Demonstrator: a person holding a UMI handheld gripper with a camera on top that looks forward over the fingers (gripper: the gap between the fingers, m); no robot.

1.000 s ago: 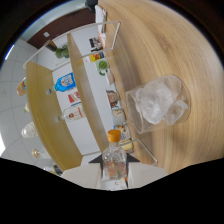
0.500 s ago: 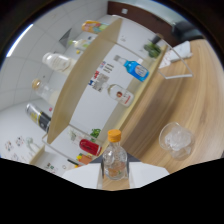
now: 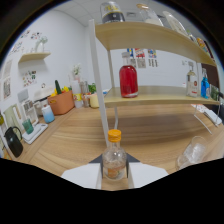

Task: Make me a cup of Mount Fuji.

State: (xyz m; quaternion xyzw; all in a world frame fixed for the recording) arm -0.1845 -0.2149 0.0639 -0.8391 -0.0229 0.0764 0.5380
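At the bottom centre of the frame the gripper (image 3: 114,172) has its 2 fingers closed against the sides of a small clear bottle (image 3: 114,161) with an orange cap, holding it upright above the wooden counter (image 3: 150,132). To the lower right a clear glass with ice (image 3: 194,152) stands on the counter, well apart from the bottle. Beyond them, in the upper centre, a red bottle (image 3: 128,78) sits on the lower tier of a 2-tier wooden shelf (image 3: 160,96).
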